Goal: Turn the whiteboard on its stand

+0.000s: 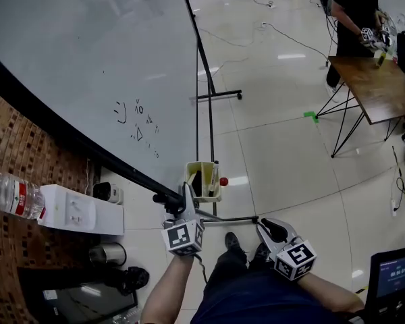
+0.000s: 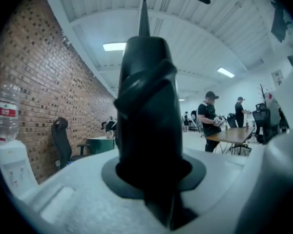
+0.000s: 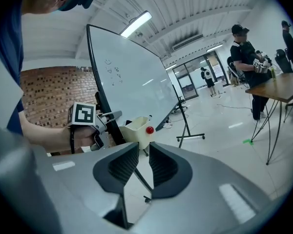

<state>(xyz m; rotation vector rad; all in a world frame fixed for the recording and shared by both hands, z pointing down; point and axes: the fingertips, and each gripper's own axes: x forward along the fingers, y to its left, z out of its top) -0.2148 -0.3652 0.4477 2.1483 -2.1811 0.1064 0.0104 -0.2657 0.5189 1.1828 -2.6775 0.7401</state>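
At the far left, a water bottle (image 1: 12, 196) tops a white dispenser (image 1: 74, 208) by the brick wall. The whiteboard (image 1: 88, 59) leans across our upper left on its stand (image 1: 210, 120). Our left gripper (image 1: 187, 198) clamps the board's black frame at its lower corner, beside the cream tray (image 1: 202, 179). Our right gripper (image 1: 266, 229), jaws narrowly apart and empty, hovers near the stand's low bar.

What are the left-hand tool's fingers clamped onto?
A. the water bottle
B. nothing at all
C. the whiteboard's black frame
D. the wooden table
C: in the left gripper view the black frame fills the gap between its fingers, and the head view shows that gripper at the whiteboard's lower edge.
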